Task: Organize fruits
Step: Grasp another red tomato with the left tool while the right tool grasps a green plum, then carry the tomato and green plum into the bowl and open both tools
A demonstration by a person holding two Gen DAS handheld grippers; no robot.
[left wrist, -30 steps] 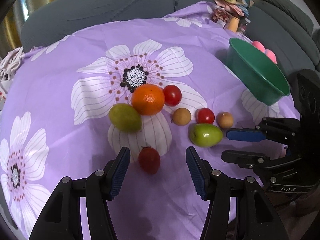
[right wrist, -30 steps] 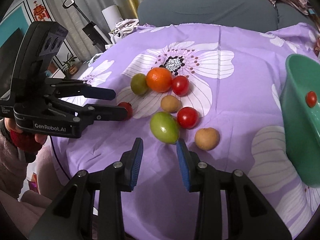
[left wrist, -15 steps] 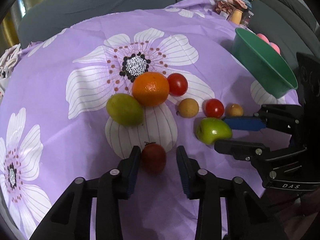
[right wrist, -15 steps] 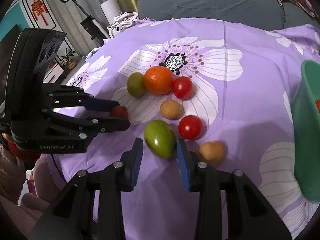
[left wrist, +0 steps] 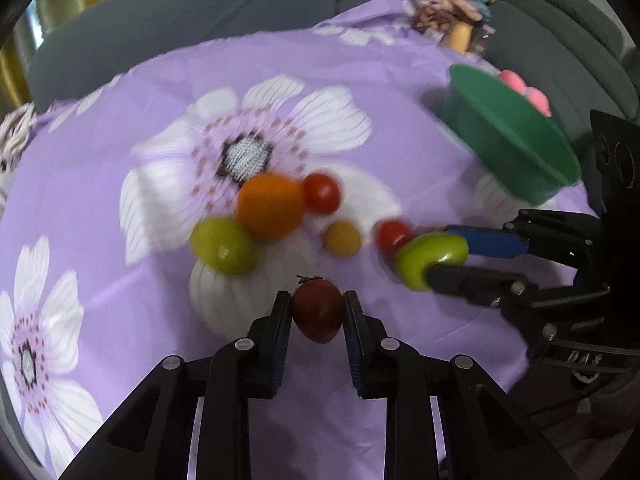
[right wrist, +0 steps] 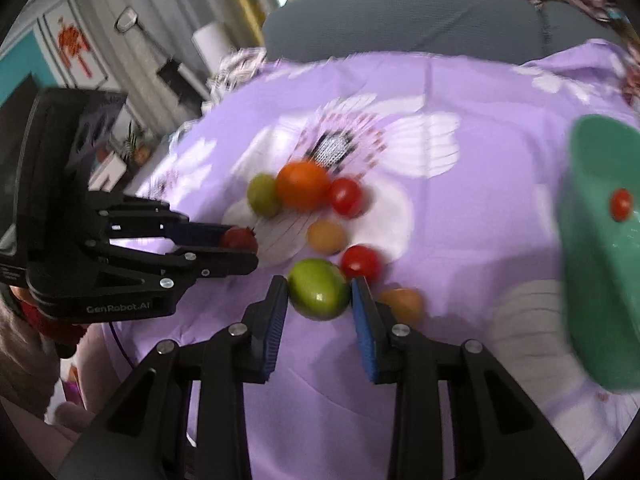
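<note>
My left gripper (left wrist: 316, 314) is shut on a dark red tomato (left wrist: 317, 312), held just above the purple flowered cloth; it also shows in the right wrist view (right wrist: 239, 239). My right gripper (right wrist: 320, 294) is shut on a green mango (right wrist: 319, 289), which also shows in the left wrist view (left wrist: 430, 254). An orange (left wrist: 270, 210), a second green mango (left wrist: 224, 245), two red tomatoes (left wrist: 321, 193) (left wrist: 393, 235) and a small brown fruit (left wrist: 342, 237) lie on the cloth. A green bowl (left wrist: 516, 148) stands at the right.
The bowl (right wrist: 592, 280) holds one small red tomato (right wrist: 621, 204). Another brown fruit (right wrist: 402, 302) lies by my right fingers. A grey sofa (left wrist: 180, 12) runs behind the table. Pink items (left wrist: 524, 88) sit beyond the bowl.
Both grippers closed on their fruits: the left on the dark red tomato, the right on the green mango. Both fruits are lifted slightly, and the views are blurred by motion.
</note>
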